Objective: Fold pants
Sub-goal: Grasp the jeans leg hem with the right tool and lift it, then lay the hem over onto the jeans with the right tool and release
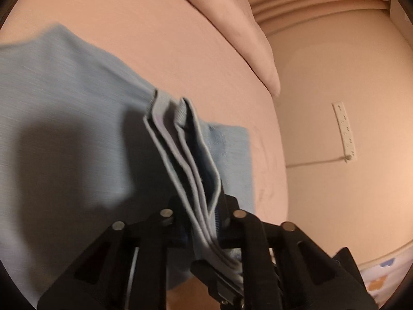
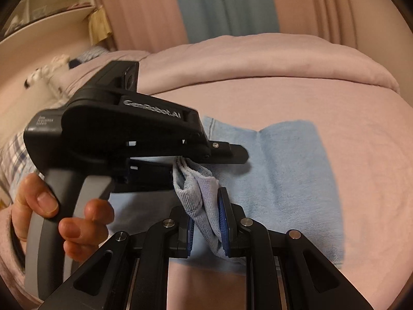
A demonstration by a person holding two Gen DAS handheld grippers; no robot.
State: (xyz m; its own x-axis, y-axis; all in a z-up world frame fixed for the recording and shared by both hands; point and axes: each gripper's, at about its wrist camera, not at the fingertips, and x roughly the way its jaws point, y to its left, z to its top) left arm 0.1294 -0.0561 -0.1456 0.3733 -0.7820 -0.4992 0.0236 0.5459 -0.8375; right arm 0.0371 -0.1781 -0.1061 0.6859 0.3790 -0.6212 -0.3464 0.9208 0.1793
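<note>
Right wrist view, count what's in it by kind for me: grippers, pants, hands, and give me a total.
Grippers: 2, the left gripper and the right gripper, both clamped on fabric
Pants: 1, the light blue pants on the pink bed
Hands: 1, the left hand on the gripper handle
Total: 4

Warm, dim indoor light tints both views peach-pink, with no glare. In the left wrist view a soft dark shadow lies across the pale blue pants at the left, and motion blur smears the cloth and the far pillow edge. Both fisheye pictures bow straight lines and darken to black at the corners; the right view is sharper near, blurred far left.
</note>
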